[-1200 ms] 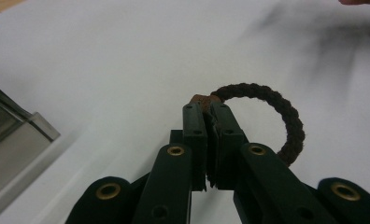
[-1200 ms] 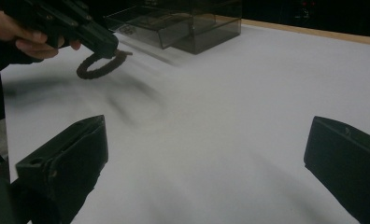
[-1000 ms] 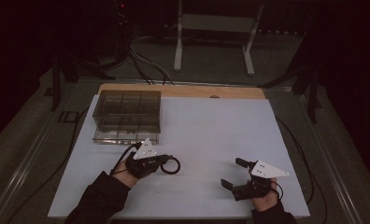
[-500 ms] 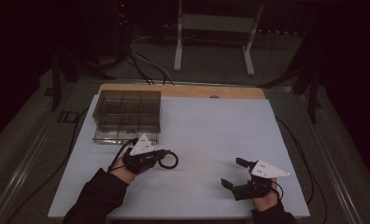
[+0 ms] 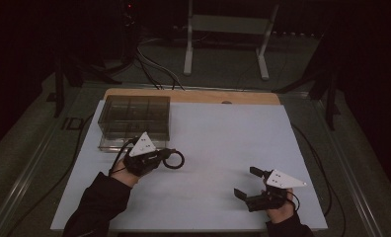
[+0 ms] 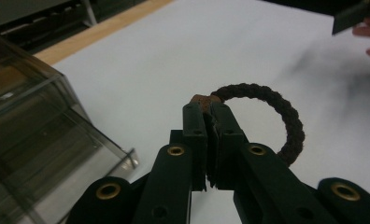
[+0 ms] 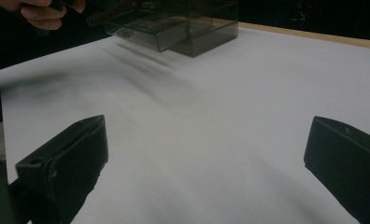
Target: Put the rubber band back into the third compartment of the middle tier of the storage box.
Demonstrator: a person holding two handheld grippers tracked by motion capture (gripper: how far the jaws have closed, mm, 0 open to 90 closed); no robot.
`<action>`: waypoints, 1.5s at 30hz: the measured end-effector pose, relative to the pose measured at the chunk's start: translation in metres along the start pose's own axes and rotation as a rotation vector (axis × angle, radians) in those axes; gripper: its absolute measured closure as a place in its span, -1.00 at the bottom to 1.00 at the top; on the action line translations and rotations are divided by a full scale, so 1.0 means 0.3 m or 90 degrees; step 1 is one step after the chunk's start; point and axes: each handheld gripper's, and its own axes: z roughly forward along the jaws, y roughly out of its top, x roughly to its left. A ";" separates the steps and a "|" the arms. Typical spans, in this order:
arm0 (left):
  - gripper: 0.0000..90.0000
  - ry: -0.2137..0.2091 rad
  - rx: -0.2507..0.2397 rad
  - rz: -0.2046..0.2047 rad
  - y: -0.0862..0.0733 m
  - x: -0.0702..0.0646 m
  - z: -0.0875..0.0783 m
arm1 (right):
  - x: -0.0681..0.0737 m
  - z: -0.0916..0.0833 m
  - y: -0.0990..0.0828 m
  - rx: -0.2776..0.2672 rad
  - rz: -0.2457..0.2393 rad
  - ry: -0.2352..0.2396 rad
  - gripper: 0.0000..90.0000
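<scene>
My left gripper point(image 5: 162, 155) point(image 6: 207, 108) is shut on a dark braided ring point(image 5: 174, 159) point(image 6: 286, 119), a hair tie with a small brown joint, and holds it a little above the white table sheet. It hovers just in front of the clear smoky compartment box point(image 5: 134, 118) point(image 6: 29, 140). At the sheet's front right my right gripper point(image 5: 249, 181) point(image 7: 206, 154) rests low, jaws wide open with bare sheet between them. The right gripper view also shows the box point(image 7: 183, 23) and the other hand far off at the top left.
The white sheet point(image 5: 223, 143) covers a wooden table whose back edge point(image 5: 193, 96) shows. Cables trail over the floor at the left and right. A white metal stand point(image 5: 223, 39) is behind the table. Free room lies between the two hands.
My left gripper has lifted the ring and carried it back toward the box. The right gripper has stayed where it was.
</scene>
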 end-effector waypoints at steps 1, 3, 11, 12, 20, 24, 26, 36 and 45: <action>0.95 0.002 -0.004 -0.002 0.003 0.006 -0.004 | 0.001 0.000 0.000 0.002 -0.002 -0.001 -1.00; 0.95 0.006 -0.010 -0.006 0.011 0.021 -0.013 | 0.002 -0.001 0.000 0.003 -0.006 -0.003 -1.00; 0.95 0.019 -0.027 -0.023 0.026 0.068 -0.021 | 0.001 0.001 -0.001 0.002 0.000 -0.003 -1.00; 0.95 0.023 -0.029 -0.022 0.027 0.072 -0.020 | 0.002 0.001 -0.001 0.004 -0.002 -0.004 -1.00; 0.95 0.047 -0.045 -0.043 0.031 0.124 -0.034 | 0.001 0.002 -0.001 0.003 0.001 -0.003 -1.00; 0.95 0.057 -0.051 -0.050 0.031 0.151 -0.044 | 0.000 0.003 -0.002 0.005 -0.002 -0.004 -1.00; 0.95 0.064 -0.053 -0.058 0.029 0.164 -0.047 | -0.001 0.004 -0.002 0.003 0.002 -0.004 -1.00; 0.95 0.086 -0.037 -0.088 -0.012 0.227 -0.023 | -0.001 0.006 -0.003 0.006 0.003 -0.004 -1.00; 0.95 0.096 -0.018 -0.108 -0.052 0.270 0.008 | 0.000 0.006 -0.004 0.009 0.002 -0.003 -1.00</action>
